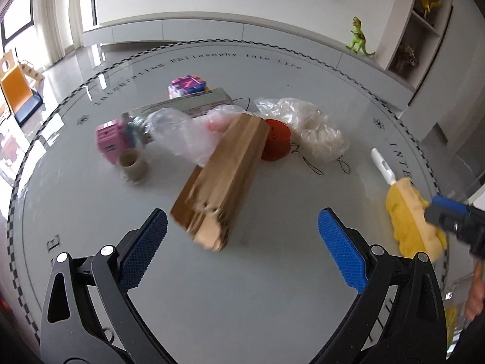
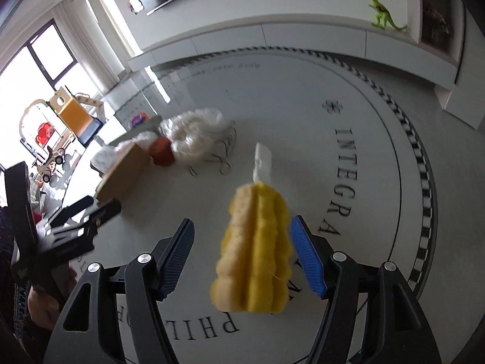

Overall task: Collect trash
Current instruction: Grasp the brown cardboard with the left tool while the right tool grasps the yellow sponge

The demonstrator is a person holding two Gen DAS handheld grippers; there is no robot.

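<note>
A pile of trash lies on the round white table. A brown paper bag lies toward me, just ahead of my open, empty left gripper. Behind it are clear plastic bags, an orange cup, crumpled white plastic, a pink box, a tape roll core and a long grey box. My right gripper is open around a yellow duster with a white handle; its right pad touches the duster. The duster also shows in the left view.
A colourful box sits at the far side of the pile. A low white cabinet with a green toy dinosaur runs behind the table. Shelves stand at the right. Toys and a window are at the left. Black elastic loops lie on the table.
</note>
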